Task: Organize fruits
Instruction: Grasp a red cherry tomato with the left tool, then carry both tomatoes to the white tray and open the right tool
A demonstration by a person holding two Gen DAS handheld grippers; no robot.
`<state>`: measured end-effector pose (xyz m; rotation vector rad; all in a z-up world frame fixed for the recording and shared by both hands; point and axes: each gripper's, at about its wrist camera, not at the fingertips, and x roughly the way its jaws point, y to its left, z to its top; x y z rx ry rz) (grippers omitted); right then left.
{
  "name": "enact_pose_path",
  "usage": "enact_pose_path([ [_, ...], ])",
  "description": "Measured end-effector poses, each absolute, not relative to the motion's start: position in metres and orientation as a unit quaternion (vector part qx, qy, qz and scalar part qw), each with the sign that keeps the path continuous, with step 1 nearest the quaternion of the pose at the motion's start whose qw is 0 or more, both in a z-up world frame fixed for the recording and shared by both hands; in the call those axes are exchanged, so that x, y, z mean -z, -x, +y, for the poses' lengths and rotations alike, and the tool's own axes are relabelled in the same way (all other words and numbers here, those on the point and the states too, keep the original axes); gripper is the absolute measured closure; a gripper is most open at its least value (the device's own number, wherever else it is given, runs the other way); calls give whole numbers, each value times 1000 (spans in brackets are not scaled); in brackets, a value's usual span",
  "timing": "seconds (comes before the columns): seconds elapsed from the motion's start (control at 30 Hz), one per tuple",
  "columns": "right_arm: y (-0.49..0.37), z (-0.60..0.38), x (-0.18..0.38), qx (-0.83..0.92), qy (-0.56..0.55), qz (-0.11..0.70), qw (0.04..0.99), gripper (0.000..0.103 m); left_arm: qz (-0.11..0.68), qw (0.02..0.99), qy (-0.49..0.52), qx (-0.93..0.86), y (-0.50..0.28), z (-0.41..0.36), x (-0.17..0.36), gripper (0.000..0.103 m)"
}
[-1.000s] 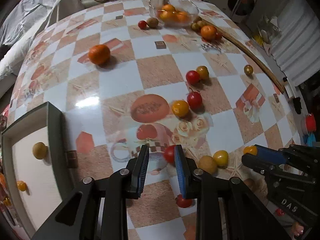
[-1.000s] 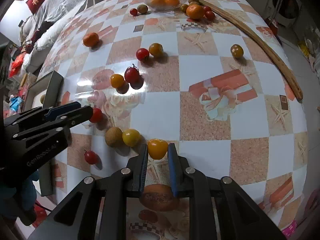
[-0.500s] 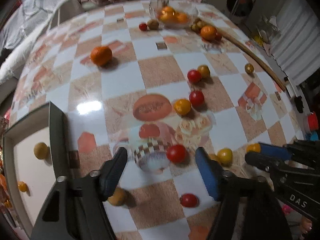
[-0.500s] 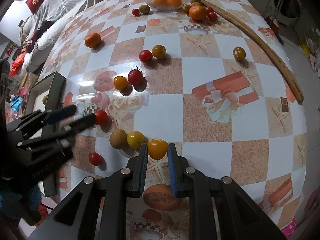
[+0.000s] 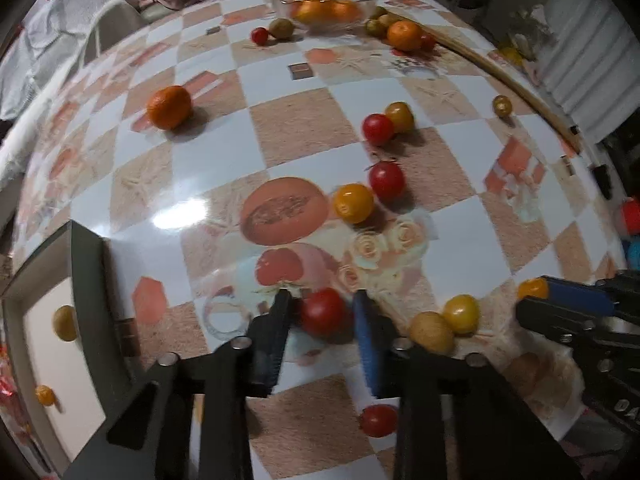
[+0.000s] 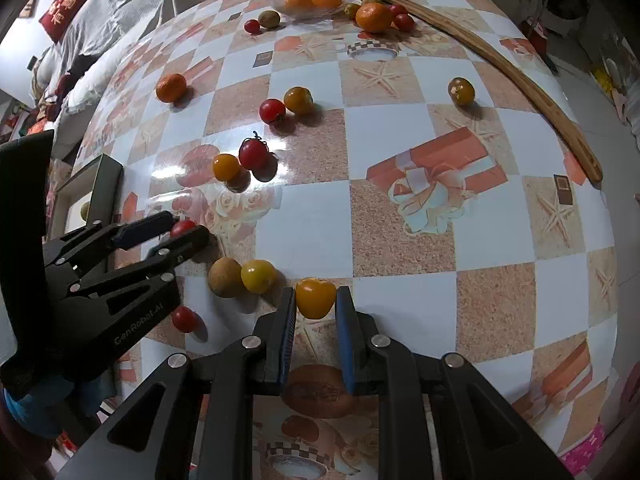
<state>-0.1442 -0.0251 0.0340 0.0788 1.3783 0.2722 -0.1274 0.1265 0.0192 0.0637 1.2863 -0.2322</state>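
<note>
1. The left gripper (image 5: 322, 312) has a red cherry tomato (image 5: 325, 312) sitting right between its jaws at 12 o'clock. There's a sliver of gap on each side, so the jaws are narrow but I wouldn't call it gripped yet.
2. The right gripper (image 6: 316, 300) is clamped on a yellow-orange tomato (image 6: 315, 297), jaws snug against both sides.
3. The tray (image 5: 86, 276) sits at about 9 o'clock from the left jaws, so the left hand's clearly the nearer one.
4. The tomato's round, so no long axis to fuss over.
5. Both fruits are low over the desk (image 6: 400, 216).
</note>
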Motion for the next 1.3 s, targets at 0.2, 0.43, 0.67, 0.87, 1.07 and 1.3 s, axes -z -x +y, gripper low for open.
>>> enact_pose_path([
  [0.2,142,-22,-39,-130,-34,629,766,81,599,790,29,127,127,136,-30,80],
  [0.43,138,-9,-46,-141,-29,624,768,81,587,800,39,115,132,151,-47,80],
  [0.67,136,14,-54,-163,-15,617,769,81,572,814,56,87,141,183,-64,80],
  [0.87,132,46,-60,-195,6,611,767,81,561,823,73,50,152,218,-75,80],
  [1.07,131,90,-67,-236,33,604,760,81,555,827,92,5,171,259,-79,80],
  [1.3,132,149,-71,-288,63,596,747,81,552,823,121,-55,198,309,-77,80],
])
